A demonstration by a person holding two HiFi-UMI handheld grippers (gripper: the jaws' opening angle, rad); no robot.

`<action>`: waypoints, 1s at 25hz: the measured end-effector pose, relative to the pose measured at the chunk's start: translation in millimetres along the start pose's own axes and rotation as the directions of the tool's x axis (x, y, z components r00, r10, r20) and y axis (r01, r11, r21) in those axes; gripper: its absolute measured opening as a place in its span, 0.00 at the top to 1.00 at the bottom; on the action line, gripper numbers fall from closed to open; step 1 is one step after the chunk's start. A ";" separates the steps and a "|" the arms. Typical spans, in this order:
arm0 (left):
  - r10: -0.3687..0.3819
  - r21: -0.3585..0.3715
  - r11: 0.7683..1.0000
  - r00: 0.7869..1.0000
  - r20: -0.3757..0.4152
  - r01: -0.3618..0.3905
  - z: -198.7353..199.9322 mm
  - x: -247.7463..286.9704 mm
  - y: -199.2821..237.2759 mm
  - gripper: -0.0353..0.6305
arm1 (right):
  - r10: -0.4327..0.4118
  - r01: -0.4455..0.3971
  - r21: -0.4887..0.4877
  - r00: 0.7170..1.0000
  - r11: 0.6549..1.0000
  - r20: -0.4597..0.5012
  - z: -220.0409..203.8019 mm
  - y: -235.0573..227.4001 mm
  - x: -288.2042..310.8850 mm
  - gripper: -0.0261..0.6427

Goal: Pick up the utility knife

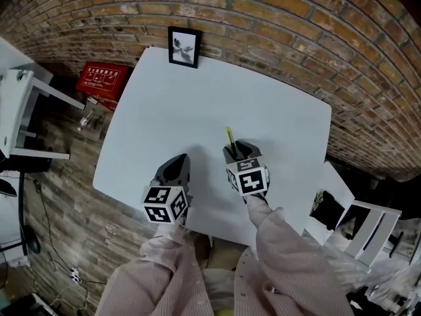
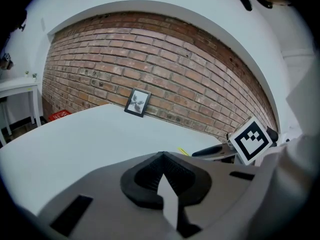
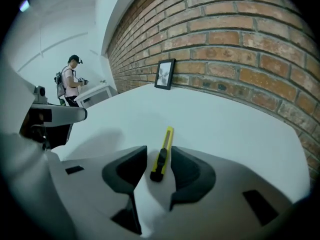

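Right gripper (image 3: 159, 154) stood spread around the knife (image 3: 168, 136), which lay flat on the table (image 1: 197, 97), pads clear of it. Left gripper (image 2: 162, 156) was pressed together, empty. An off-centre squeeze could skid that slim knife away.

On the table (image 1: 164, 110), the utility knife (image 3: 164, 146) lies between the jaws of the right gripper (image 1: 237, 151), picture frame (image 1: 184, 47) behind.

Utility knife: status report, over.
Right gripper open, straddling the utility knife's near end, pads not on it. Left gripper shut, empty. Knife flat on the white table, nothing in the way.
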State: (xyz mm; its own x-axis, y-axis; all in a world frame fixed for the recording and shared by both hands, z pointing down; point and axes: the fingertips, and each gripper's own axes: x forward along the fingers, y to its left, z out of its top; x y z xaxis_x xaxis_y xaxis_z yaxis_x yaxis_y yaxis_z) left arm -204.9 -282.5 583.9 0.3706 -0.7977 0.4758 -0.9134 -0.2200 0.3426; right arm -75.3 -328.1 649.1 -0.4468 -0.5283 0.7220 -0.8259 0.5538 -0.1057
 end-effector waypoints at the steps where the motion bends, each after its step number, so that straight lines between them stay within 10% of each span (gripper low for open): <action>1: -0.001 0.000 1.000 1.000 -0.001 0.001 0.0 -0.1 0.5 0.96 | -0.010 0.010 0.000 1.000 1.000 -0.001 -0.3 -0.4 0.1 0.73; 25: -0.046 0.035 0.998 0.999 0.022 0.045 15.5 -9.2 -2.1 0.96 | -0.059 0.059 0.006 0.998 0.998 0.020 5.4 -3.0 -9.3 0.86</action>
State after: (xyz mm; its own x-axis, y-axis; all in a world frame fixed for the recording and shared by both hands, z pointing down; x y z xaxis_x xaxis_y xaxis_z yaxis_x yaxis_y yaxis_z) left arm -208.9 -283.3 566.2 0.4079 -0.7991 0.4416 -0.9013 -0.2750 0.3348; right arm -70.6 -328.4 639.0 -0.4036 -0.5727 0.7135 -0.8531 0.5174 -0.0672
